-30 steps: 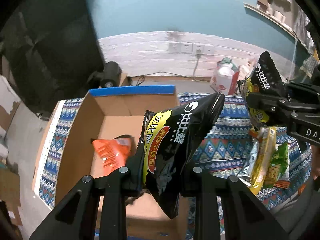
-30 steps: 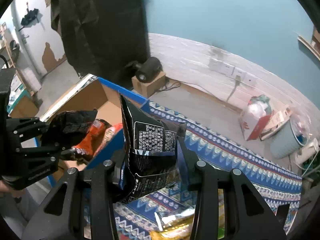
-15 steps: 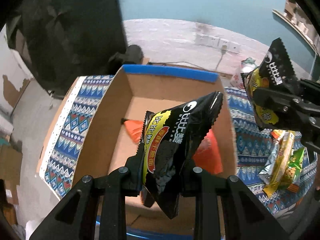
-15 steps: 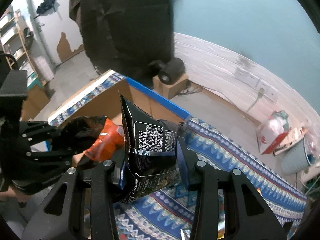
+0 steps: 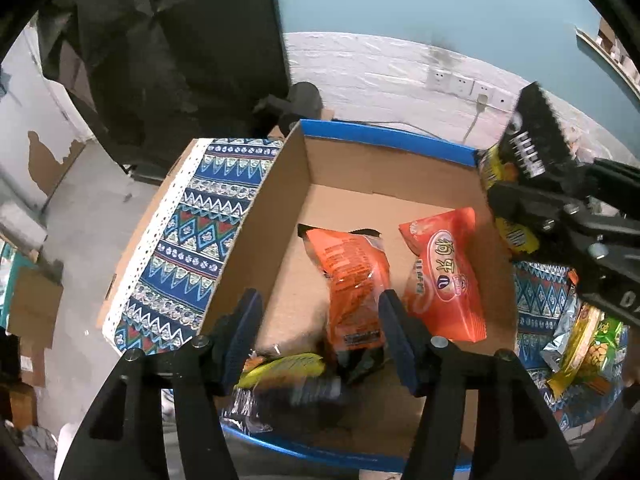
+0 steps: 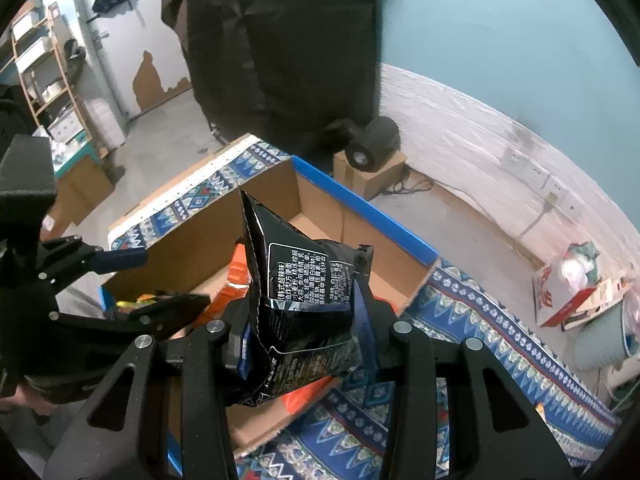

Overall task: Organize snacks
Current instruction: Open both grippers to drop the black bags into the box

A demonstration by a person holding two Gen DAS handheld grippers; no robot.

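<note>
Black jaws of the left hand-held gripper (image 5: 320, 332) stand spread and empty above the cardboard box (image 5: 256, 240), where a black snack bag (image 5: 288, 392) lies at the near wall beside two orange packets (image 5: 352, 276). Right hand-held gripper (image 6: 304, 332) pinches another black bag (image 6: 300, 304) over the box's right rim; next, I judge, it must move inward and release.

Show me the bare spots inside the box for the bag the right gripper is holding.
Inside the cardboard box, bare floor runs along the far wall, behind the two orange packets, and down the left wall. The near left corner is crowded by the black and yellow bag. The right gripper holds its black bag; the left gripper is open.
</note>
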